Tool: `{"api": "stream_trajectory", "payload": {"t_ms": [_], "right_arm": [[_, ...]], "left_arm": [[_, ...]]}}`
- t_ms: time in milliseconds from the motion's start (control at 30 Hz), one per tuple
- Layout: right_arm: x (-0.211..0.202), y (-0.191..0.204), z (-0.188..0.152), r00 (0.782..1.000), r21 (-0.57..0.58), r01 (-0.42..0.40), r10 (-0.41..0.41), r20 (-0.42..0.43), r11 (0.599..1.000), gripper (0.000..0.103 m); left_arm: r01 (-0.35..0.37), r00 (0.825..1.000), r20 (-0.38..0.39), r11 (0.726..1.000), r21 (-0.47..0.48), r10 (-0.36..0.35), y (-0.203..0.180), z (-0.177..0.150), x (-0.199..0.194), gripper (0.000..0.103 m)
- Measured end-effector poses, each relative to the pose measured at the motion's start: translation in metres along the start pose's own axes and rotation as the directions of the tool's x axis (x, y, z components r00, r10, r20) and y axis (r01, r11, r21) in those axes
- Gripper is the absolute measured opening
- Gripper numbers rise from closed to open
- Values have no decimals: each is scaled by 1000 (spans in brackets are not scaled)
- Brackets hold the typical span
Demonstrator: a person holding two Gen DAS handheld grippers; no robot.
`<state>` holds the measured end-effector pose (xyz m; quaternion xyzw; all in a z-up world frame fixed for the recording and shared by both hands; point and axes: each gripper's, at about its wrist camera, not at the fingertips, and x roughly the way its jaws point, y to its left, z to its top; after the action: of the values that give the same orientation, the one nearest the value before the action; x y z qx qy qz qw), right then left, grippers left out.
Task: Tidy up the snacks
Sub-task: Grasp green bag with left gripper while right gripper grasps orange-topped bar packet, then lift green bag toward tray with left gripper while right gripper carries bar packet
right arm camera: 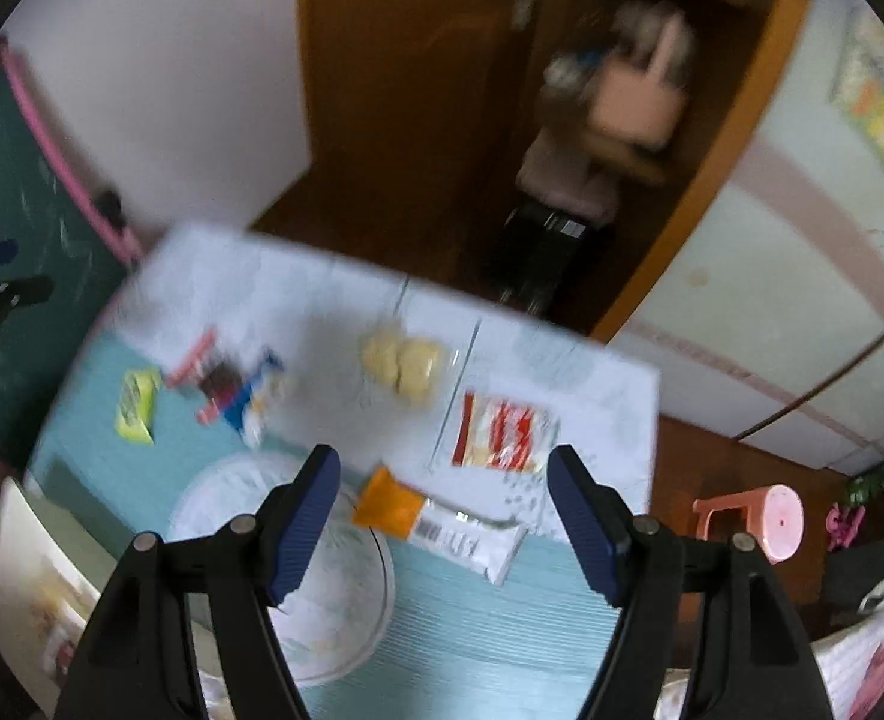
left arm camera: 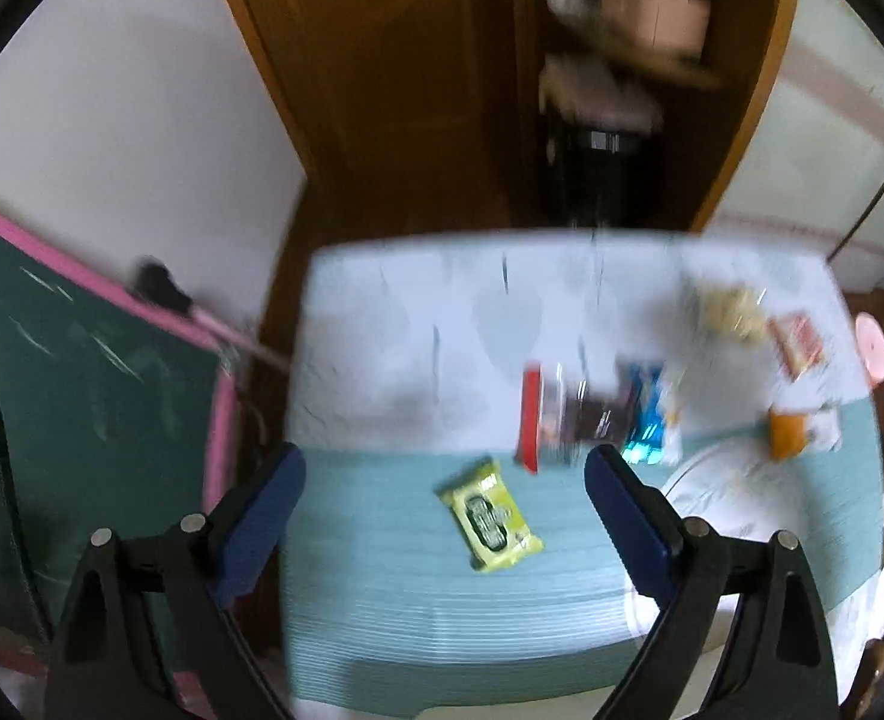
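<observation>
Hovering over the table [right arm camera: 592, 384], both grippers are wide open and hold nothing. The snacks lie spread out on the tabletop, which is white at the far part and teal near us. In the right view, the right gripper [right arm camera: 442, 516] hangs above an orange and white packet [right arm camera: 436, 519] that lies partly on the rim of a round white plate [right arm camera: 334, 612]. Just past it sits a red and white packet [right arm camera: 502, 429], and beside that a clear bag of pale cookies [right arm camera: 403, 366]. In the left view, the left gripper [left arm camera: 445, 516] is above a green packet [left arm camera: 490, 519], with a red, brown and blue bunch of packets [left arm camera: 592, 420] a bit farther back. Both pictures are blurry, so small details are hard to read. To do this step well, I think each gripper should slow down, line its two fingers up on both sides of one packet, go straight down, and squeeze gently so the snack inside does not get crushed.
</observation>
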<state>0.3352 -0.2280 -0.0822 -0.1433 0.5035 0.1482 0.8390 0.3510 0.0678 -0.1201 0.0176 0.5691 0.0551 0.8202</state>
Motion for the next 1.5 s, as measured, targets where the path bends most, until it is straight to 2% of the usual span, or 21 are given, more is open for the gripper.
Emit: {"api": "stream_trajectory", "payload": {"t_ms": [100, 300, 467, 567, 633, 700, 733, 767, 800, 833, 900, 967, 1067, 1133, 1233, 1367, 1500], "right_arm": [[44, 4, -17, 994, -55, -52, 47, -99, 997, 72], [105, 12, -41, 976, -165, -66, 29, -214, 984, 72], [128, 12, -47, 968, -182, -80, 33, -247, 980, 72], [140, 14, -51, 963, -185, -73, 21, -270, 980, 71], [142, 11, -51, 961, -145, -91, 49, -271, 985, 70], [145, 3, -52, 952, -63, -121, 98, -289, 991, 65], [144, 0, -52, 951, -26, -123, 110, -288, 992, 54], [142, -1, -53, 954, -16, -115, 106, -281, 993, 46], [140, -1, -54, 953, -7, -113, 106, -284, 994, 44], [138, -1, -55, 953, 3, -110, 107, -284, 994, 37], [129, 2, -58, 961, 25, -108, 110, -255, 994, 33], [120, 9, -62, 970, 22, -87, 90, -226, 996, 32], [99, 20, -67, 978, 40, -95, 100, -182, 995, 32], [78, 20, -66, 983, 49, -106, 112, -147, 993, 32], [33, 21, -65, 989, 65, -122, 127, -71, 990, 32], [-41, 34, -59, 985, 80, -163, 158, 63, 983, 32], [-113, 57, -66, 970, 79, -168, 151, 189, 983, 33]], "left_arm": [[7, 995, -95, 1000, 15, -5, -10, -14, 43, 94], [7, 968, -251, 1000, 27, 0, -21, -36, 101, 94], [27, 946, -321, 999, -25, -34, -20, -45, 125, 94], [41, 940, -338, 998, -42, -53, -18, -49, 134, 89], [58, 939, -336, 996, -62, -75, -16, -51, 135, 86], [82, 938, -329, 993, -83, -105, -12, -52, 136, 67], [84, 944, -313, 993, -81, -106, -11, -51, 133, 58], [86, 949, -299, 994, -74, -104, -12, -51, 130, 38], [94, 949, -296, 993, -74, -112, -12, -52, 129, 38], [93, 950, -292, 993, -77, -111, -12, -54, 128, 37], [57, 962, -265, 998, -37, -65, -16, -60, 122, 37], [46, 972, -231, 999, -8, -46, -19, -66, 109, 36], [49, 983, -176, 999, 10, -46, -24, -71, 80, 36], [40, 993, -109, 999, 37, -36, -25, -74, 46, 36], [52, 999, -5, 996, 71, -52, -31, -76, -18, 36], [73, 988, 131, 992, 105, -87, -29, -87, -104, 36], [95, 960, 251, 988, 124, -123, -24, -110, -180, 37]]}}
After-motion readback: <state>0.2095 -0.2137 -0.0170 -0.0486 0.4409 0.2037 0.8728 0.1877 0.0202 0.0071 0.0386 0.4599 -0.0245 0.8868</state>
